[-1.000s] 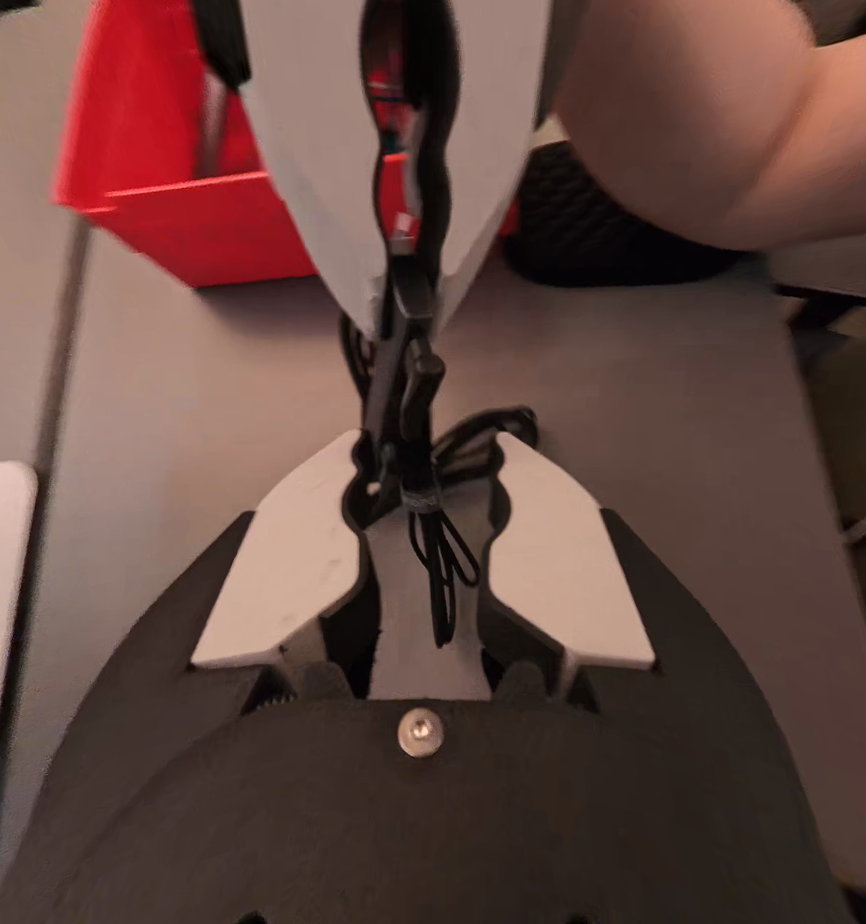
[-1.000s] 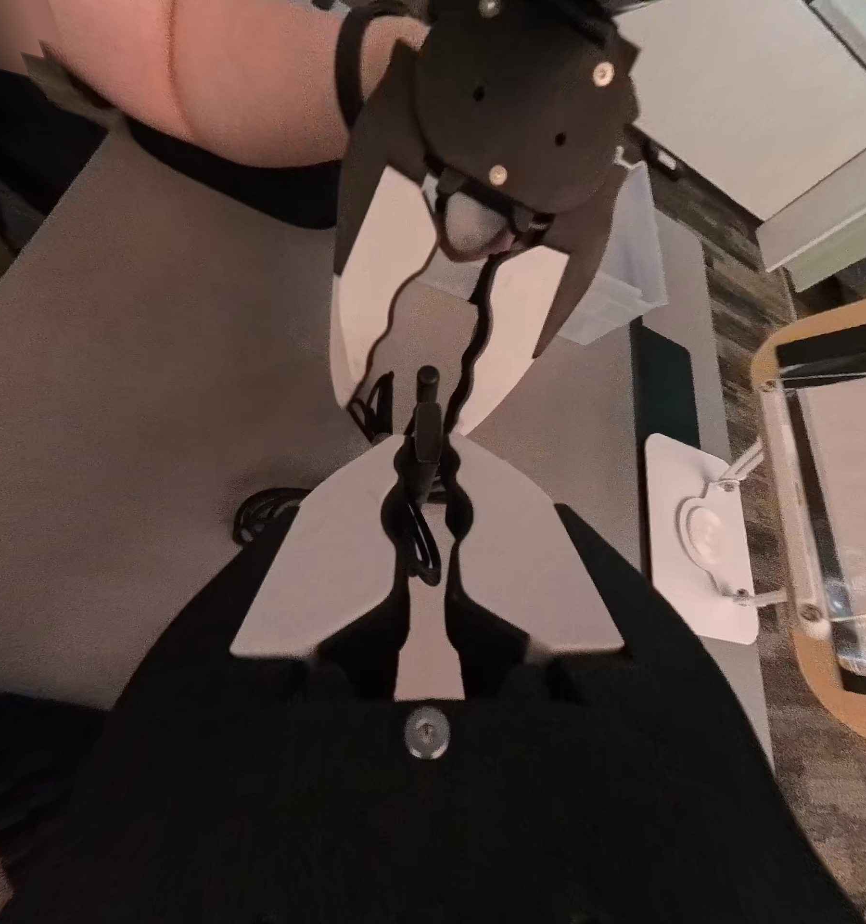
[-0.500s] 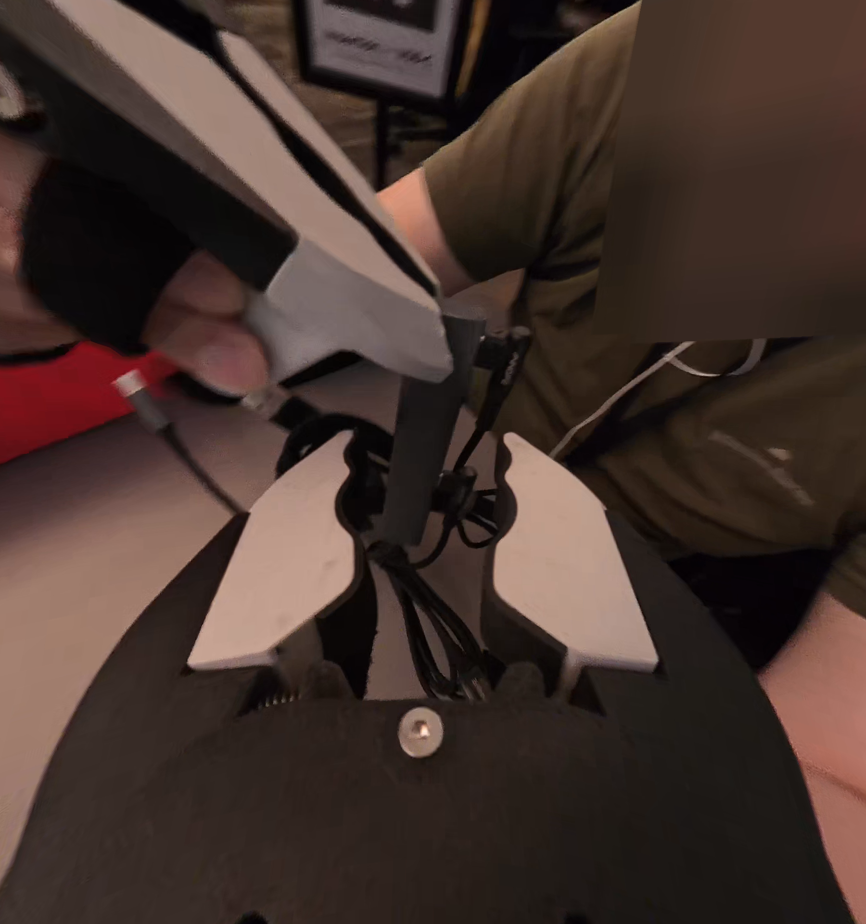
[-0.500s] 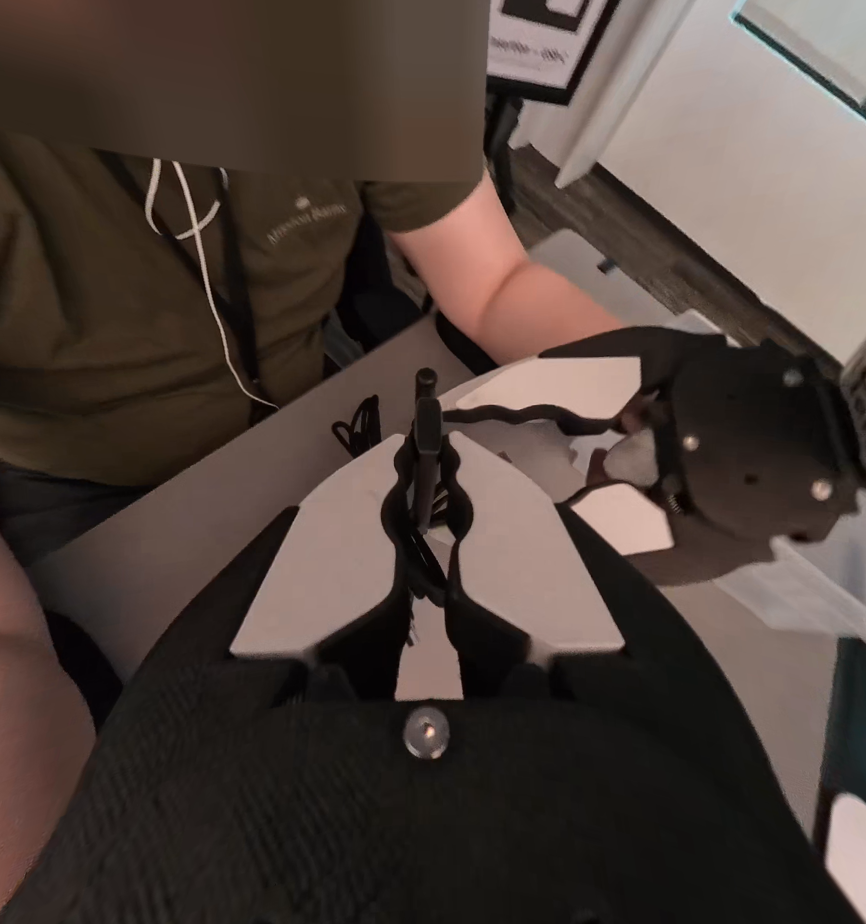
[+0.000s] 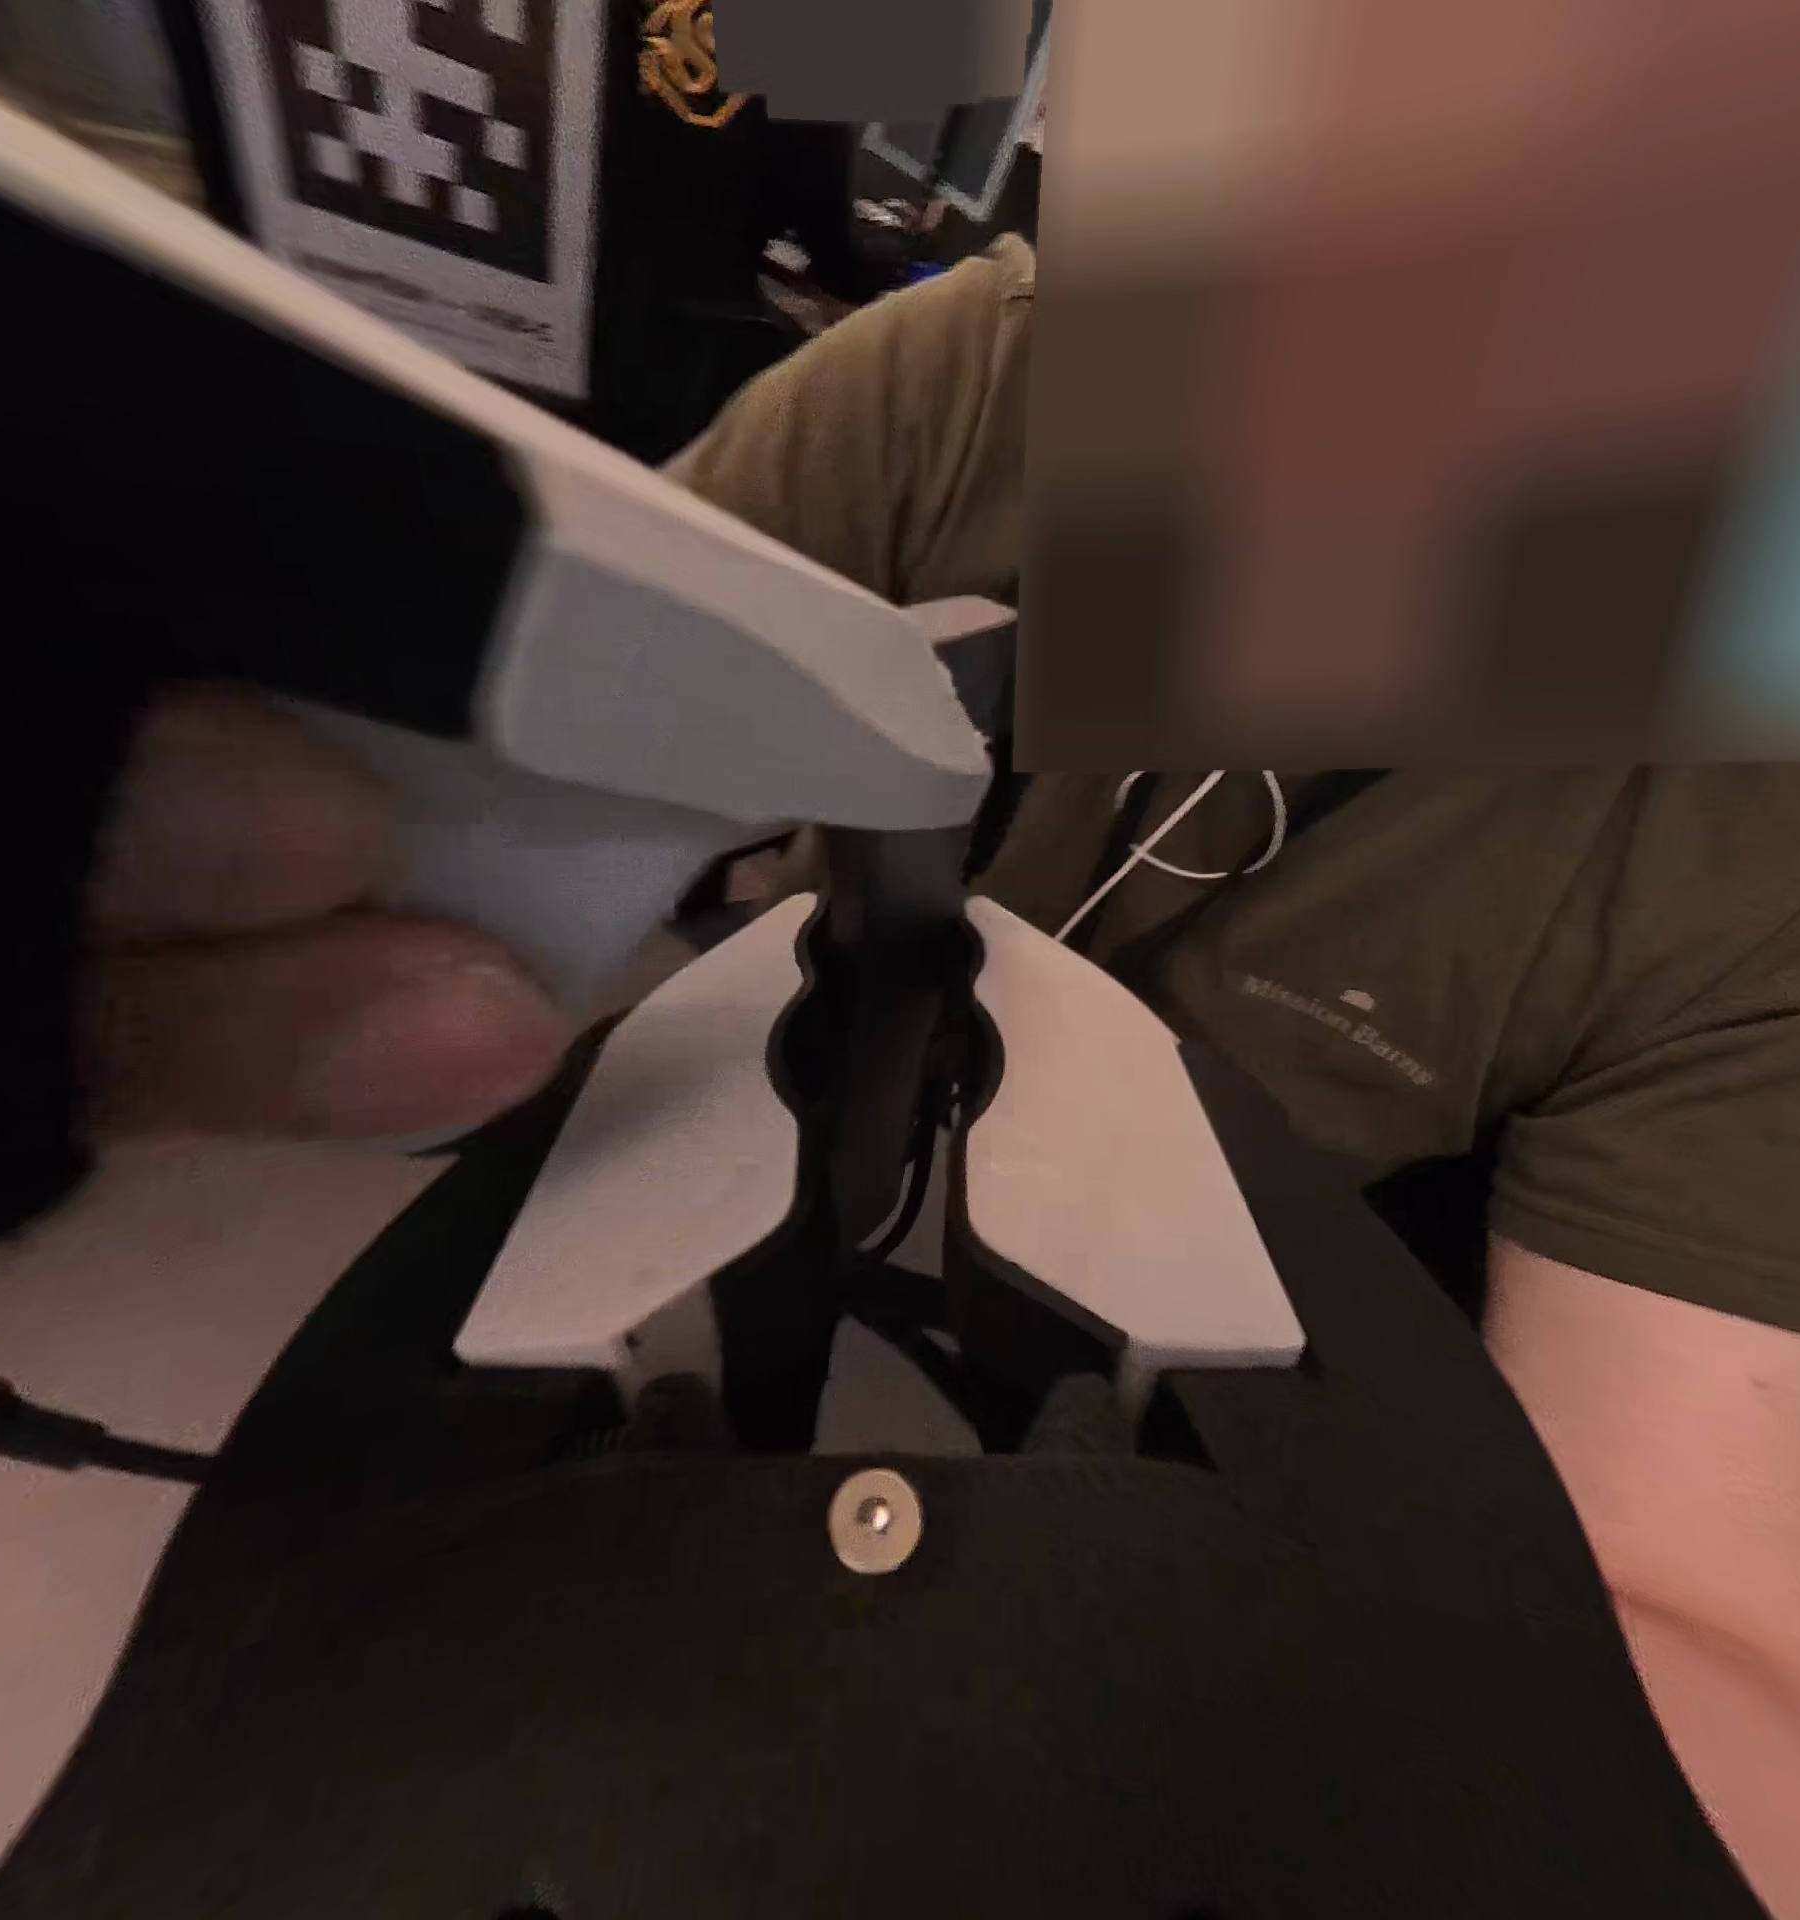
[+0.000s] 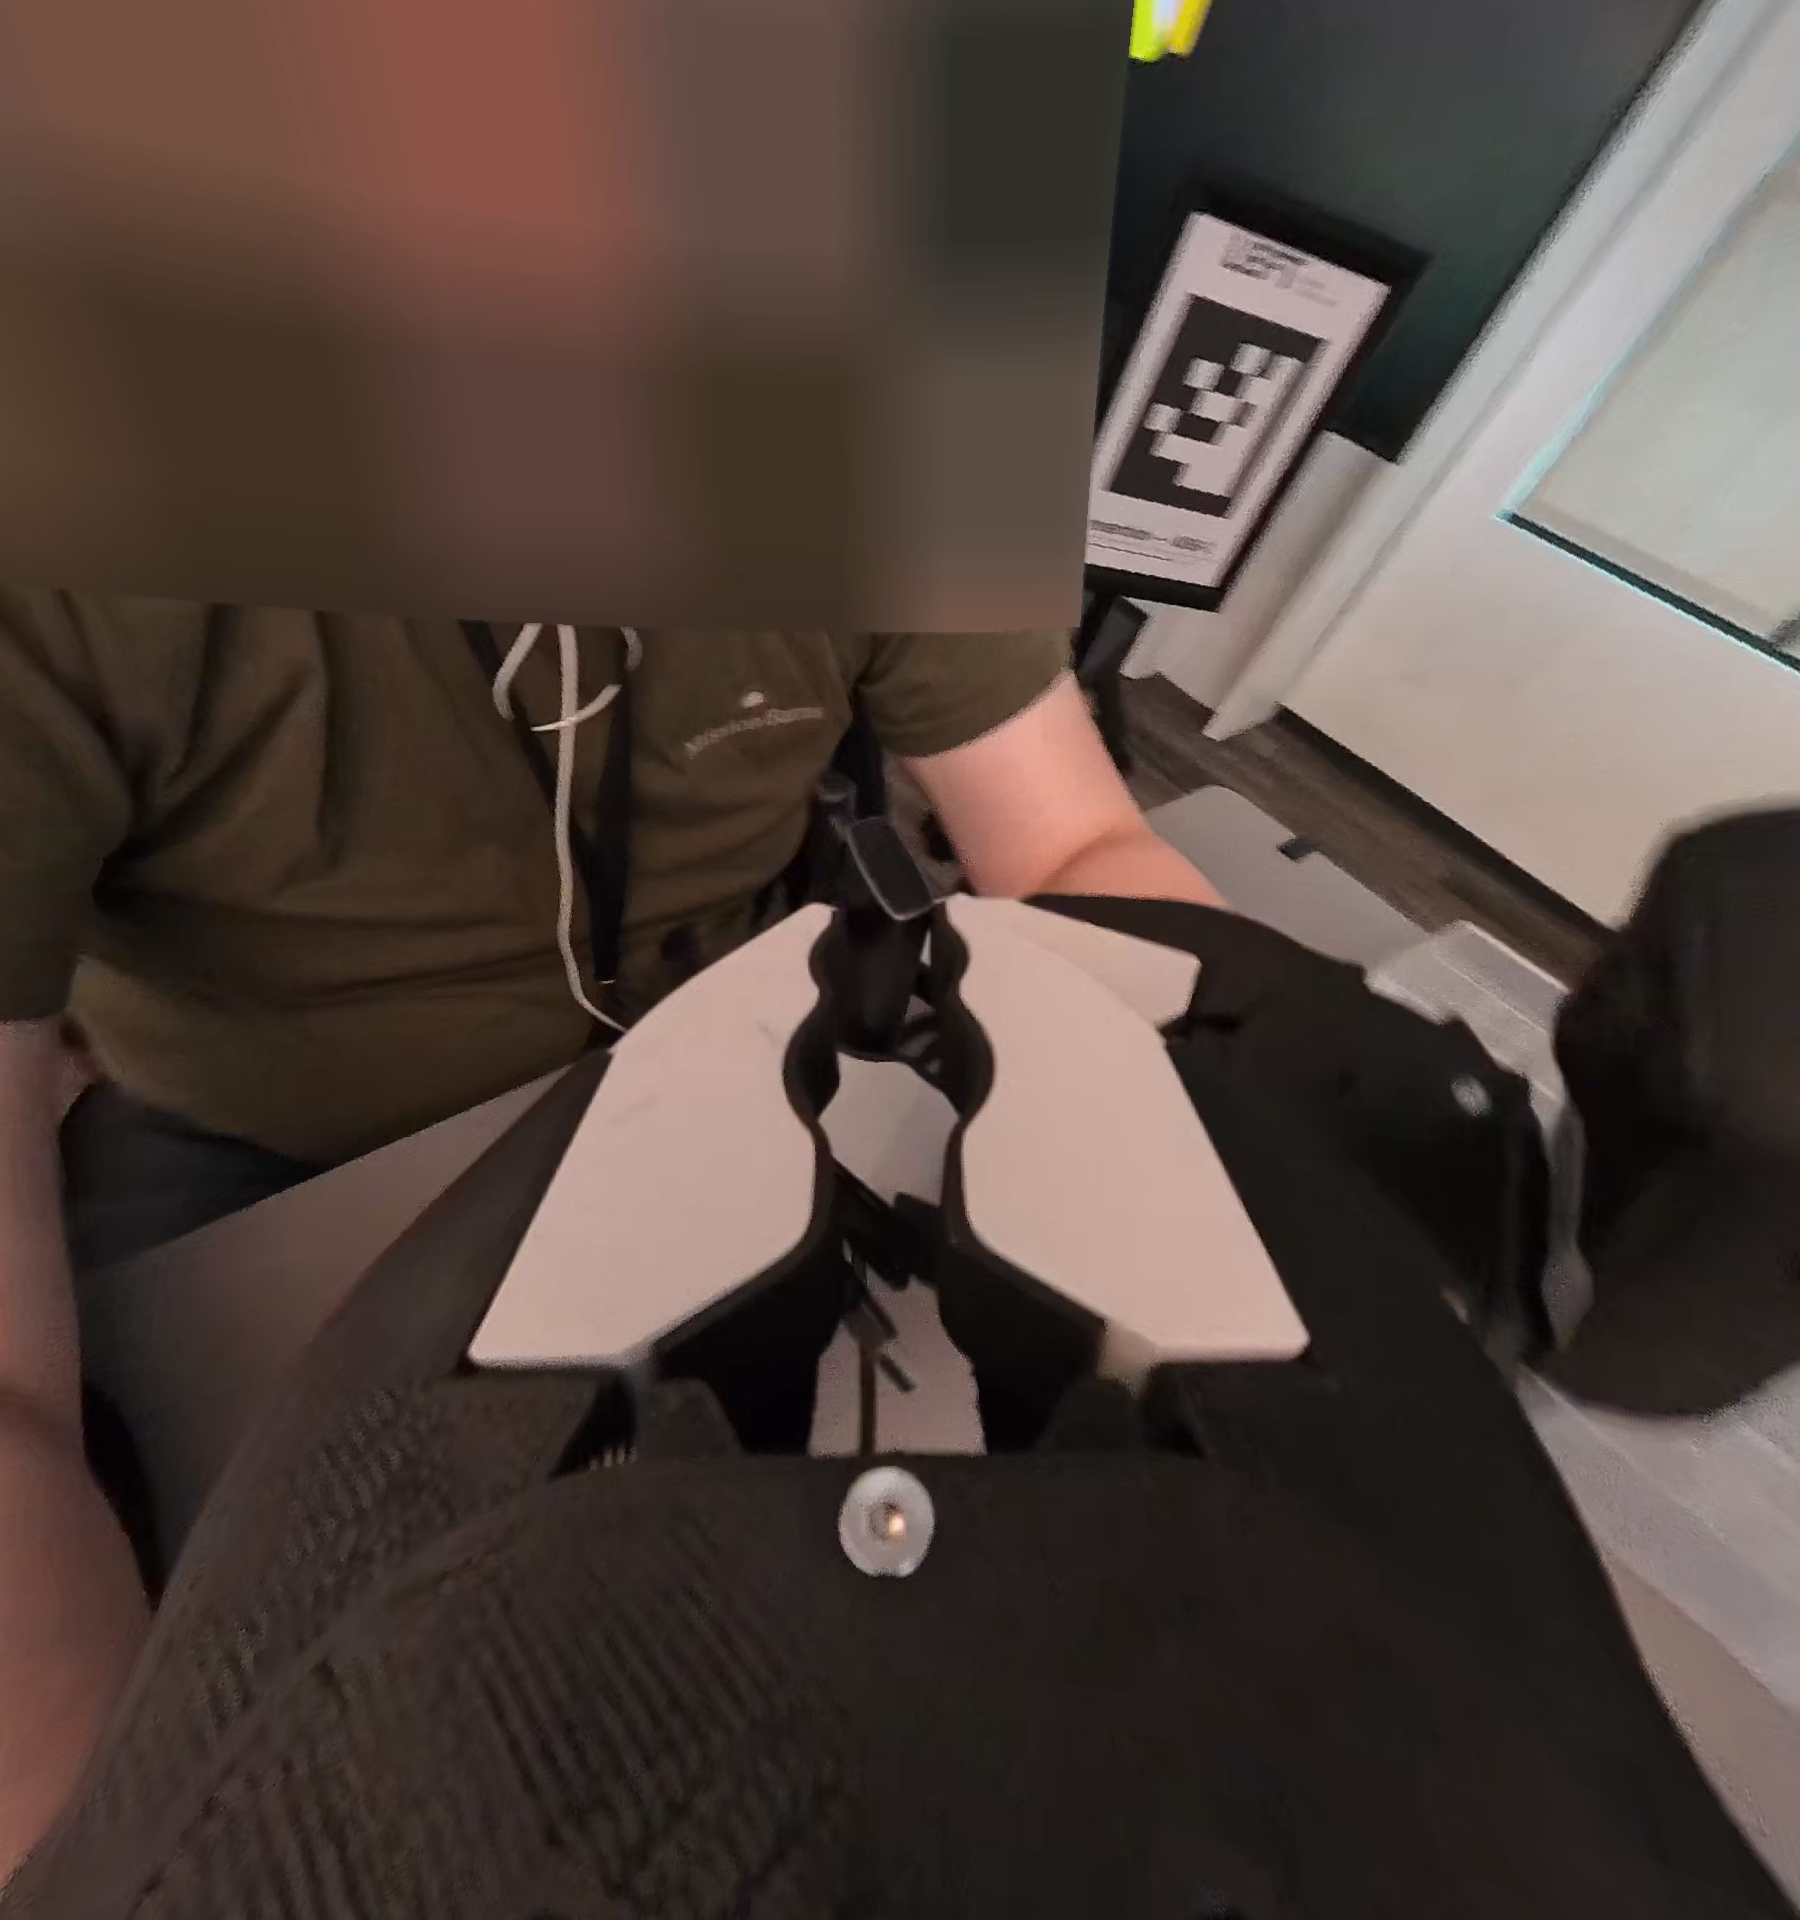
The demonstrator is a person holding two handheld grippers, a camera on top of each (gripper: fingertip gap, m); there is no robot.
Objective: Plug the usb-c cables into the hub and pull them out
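Both grippers have swung up off the desk toward the person's olive shirt [image 6: 283,831]: left gripper [image 5: 891,925] clamped on the grey hub [image 5: 901,862], right gripper [image 6: 880,925] clamped on a black cable plug [image 6: 891,883], fingertips meeting in front of that shirt.

The table [image 5: 75,1558] shows pale at the lower left of my left wrist view; a dark cable [image 5: 96,1439] with a greyish plug end lies on it by the left edge; in my right wrist view its grey top [image 6: 356,1195] reaches the seated person's [image 6: 304,831] body.
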